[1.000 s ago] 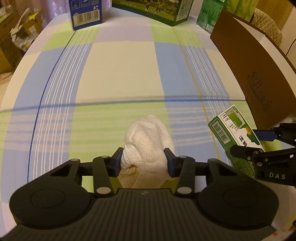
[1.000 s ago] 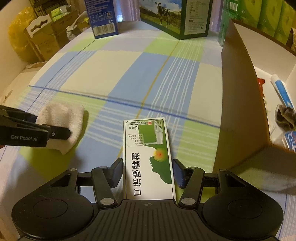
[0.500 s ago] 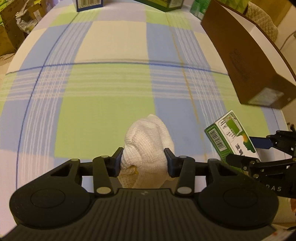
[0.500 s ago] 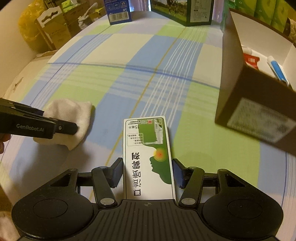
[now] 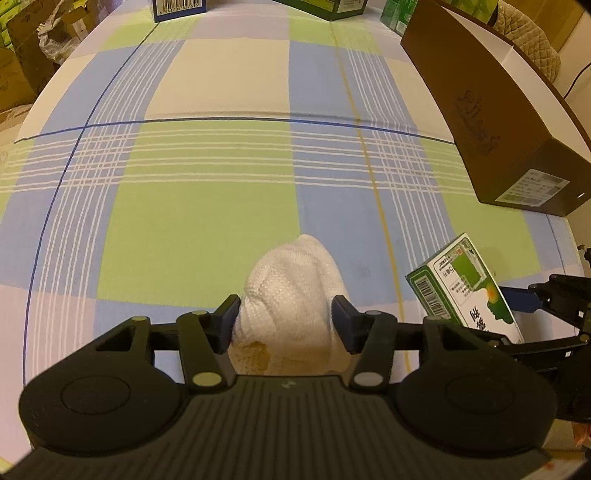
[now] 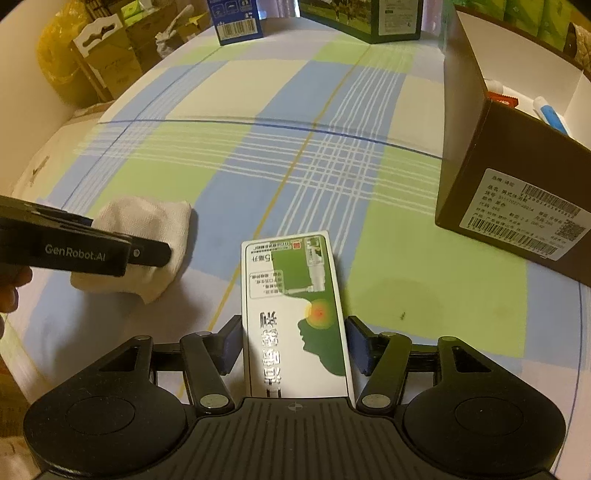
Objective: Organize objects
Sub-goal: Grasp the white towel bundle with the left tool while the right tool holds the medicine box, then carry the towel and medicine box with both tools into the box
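My left gripper (image 5: pixel 286 321) is shut on a bunched white knitted cloth (image 5: pixel 291 295) with a yellowish stain near its base. The same cloth (image 6: pixel 147 236) shows at the left of the right wrist view, with the left gripper's fingers (image 6: pixel 147 253) clamped over it. My right gripper (image 6: pixel 293 345) is shut on a flat white and green box (image 6: pixel 295 306) with printed text. That box (image 5: pixel 465 284) appears at the lower right of the left wrist view. Both held things hang over the near part of the checked tablecloth (image 5: pixel 221 166).
A brown open cardboard box (image 6: pixel 509 192) stands at the right, with tubes and a red packet (image 6: pixel 502 99) inside. A blue carton (image 6: pixel 240 18) and a dark green carton (image 6: pixel 391 18) stand at the far edge. Cardboard boxes (image 6: pixel 107 62) lie beyond the table's left side.
Both grippers have drawn back toward the near edge and risen, carrying the cloth and the box; the brown box now looks farther away. Both grips are unchanged.
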{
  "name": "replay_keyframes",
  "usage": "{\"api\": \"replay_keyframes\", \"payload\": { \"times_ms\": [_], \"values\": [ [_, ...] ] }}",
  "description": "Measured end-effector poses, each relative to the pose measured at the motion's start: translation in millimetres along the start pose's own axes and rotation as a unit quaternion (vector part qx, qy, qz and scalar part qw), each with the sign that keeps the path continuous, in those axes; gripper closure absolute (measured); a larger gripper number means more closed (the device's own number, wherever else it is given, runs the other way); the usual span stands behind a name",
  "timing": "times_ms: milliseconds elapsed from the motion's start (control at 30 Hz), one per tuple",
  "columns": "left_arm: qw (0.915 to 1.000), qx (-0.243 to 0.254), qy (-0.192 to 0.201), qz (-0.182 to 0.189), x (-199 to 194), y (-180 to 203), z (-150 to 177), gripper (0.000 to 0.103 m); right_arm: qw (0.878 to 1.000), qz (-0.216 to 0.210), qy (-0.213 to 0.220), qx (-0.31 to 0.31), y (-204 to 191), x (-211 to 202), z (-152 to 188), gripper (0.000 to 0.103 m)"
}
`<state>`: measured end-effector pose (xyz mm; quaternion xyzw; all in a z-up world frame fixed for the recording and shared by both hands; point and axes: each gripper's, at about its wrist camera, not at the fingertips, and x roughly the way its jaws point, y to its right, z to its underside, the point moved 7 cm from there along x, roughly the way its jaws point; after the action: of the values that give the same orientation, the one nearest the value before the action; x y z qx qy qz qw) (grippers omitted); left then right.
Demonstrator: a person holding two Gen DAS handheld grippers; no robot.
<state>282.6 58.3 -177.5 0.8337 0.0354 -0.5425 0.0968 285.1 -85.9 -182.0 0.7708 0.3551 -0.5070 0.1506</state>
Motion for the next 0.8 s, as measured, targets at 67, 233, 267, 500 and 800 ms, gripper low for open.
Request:
{"api": "replay_keyframes", "payload": {
  "times_ms": [67,233,267,500,800],
  "values": [
    [1.0000,0.002,0.001,-0.003,0.1,1.0,-0.5,0.054,1.000,0.000,0.002,-0.001,-0.1,1.0,-1.1,0.047],
    [0.9999,0.004,0.006,-0.008,-3.4,3.1,0.6,0.061,1.000,0.005,0.006,-0.014,-2.3,0.7,1.2,0.050],
    [0.9999,0.004,0.007,-0.008,-4.6,3.1,0.9,0.063,1.000,0.004,0.006,-0.015,-2.2,-0.3,2.0,0.050],
    [0.9999,0.008,0.012,-0.004,-16.8,8.9,1.1,0.064,1.000,-0.005,0.027,-0.004,4.0,-19.8,0.4,0.050],
    [0.9984,0.029,0.048,0.012,-50.5,39.9,-19.2,0.064,0.998,-0.012,0.061,0.029,24.0,-60.9,-3.8,0.050]
  ]
}}
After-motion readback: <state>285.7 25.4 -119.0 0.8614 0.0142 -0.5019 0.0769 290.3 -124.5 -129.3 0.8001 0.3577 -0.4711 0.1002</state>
